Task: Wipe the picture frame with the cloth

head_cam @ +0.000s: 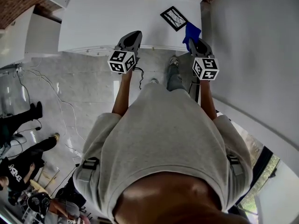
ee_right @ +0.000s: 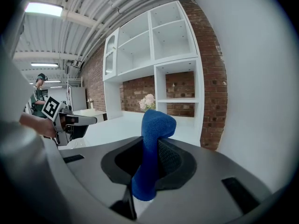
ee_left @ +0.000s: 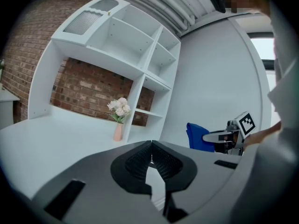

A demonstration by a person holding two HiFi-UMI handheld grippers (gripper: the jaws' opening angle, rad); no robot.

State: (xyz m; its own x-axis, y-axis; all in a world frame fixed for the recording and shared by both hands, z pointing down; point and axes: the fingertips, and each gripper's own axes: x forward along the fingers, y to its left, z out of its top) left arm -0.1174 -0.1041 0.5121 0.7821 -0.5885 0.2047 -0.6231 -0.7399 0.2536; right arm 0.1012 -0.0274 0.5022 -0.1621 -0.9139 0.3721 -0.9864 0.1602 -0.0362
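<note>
The blue cloth is clamped in the right tongs, its free end held just short of the picture frame, which lies flat on the white bench. The left tongs are closed on nothing, well apart from the frame. With the frame unsteadied, it could be pushed along the bench when wiped, or the narrowly gripped cloth dragged loose.

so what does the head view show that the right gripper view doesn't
Only the head view: the black-framed picture frame, lying flat. Only the right gripper view: the white shelving unit against a red brick wall, and the right gripper's jaws clamped on the blue fabric cloth. Both: that cloth and the grey left gripper.
</note>
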